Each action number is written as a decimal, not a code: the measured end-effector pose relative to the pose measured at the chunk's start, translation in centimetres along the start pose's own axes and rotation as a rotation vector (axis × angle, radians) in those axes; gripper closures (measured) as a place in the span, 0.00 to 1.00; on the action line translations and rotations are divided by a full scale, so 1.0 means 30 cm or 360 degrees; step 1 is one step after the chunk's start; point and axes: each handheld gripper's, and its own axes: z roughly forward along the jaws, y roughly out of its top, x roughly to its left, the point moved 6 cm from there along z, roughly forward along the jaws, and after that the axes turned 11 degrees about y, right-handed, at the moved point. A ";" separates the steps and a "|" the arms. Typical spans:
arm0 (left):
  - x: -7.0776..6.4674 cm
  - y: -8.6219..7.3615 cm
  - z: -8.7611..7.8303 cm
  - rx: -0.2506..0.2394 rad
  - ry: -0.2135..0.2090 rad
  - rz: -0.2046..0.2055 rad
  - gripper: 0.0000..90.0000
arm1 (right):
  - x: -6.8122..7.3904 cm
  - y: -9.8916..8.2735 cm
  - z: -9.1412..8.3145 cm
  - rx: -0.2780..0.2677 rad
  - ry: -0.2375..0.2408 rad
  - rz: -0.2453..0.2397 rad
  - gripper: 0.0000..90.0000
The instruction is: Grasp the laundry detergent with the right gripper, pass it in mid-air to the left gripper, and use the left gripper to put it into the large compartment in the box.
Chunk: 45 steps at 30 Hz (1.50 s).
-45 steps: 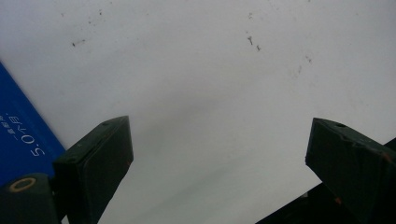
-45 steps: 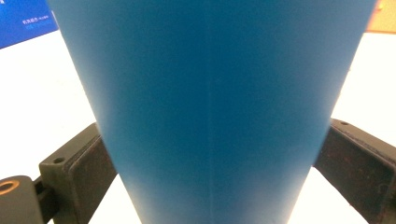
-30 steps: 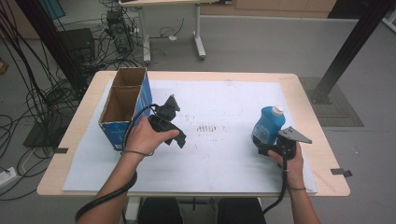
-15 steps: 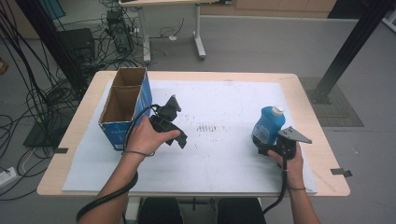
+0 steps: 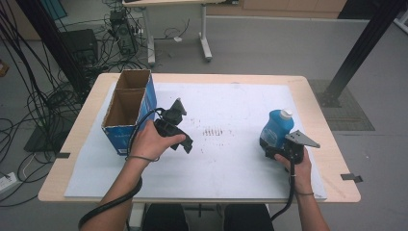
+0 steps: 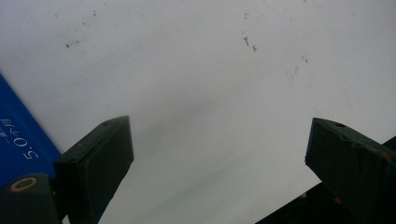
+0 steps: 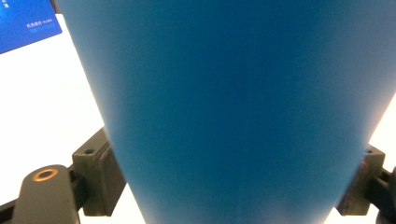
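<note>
Blue bottle (image 5: 277,129) stands upright at about 3 o'clock on the white mat (image 5: 231,101), white cap on top. Right gripper (image 5: 275,148) sits at the bottle's base; its jaws have just been closing, and the right gripper view shows a pad against each side of the bottle, grasping it. Left gripper (image 5: 177,109), jaws spread and empty, hovers over the mat beside the cardboard box (image 5: 126,115) at 9 o'clock.
</note>
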 end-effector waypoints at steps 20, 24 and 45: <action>0.002 -0.001 -0.006 -0.0014 -0.0002 -0.0008 0.09 | -0.006 0.007 0.001 -0.0033 -0.0067 -0.0002 0.34; 0.001 -0.002 -0.007 -0.0017 -0.0007 0.0000 0.09 | -0.005 0.007 0.003 -0.0034 -0.0074 -0.0006 0.37; -0.005 0.000 -0.009 -0.0016 -0.0003 0.0001 0.09 | 0.003 0.008 0.003 -0.0042 -0.0050 -0.0035 0.45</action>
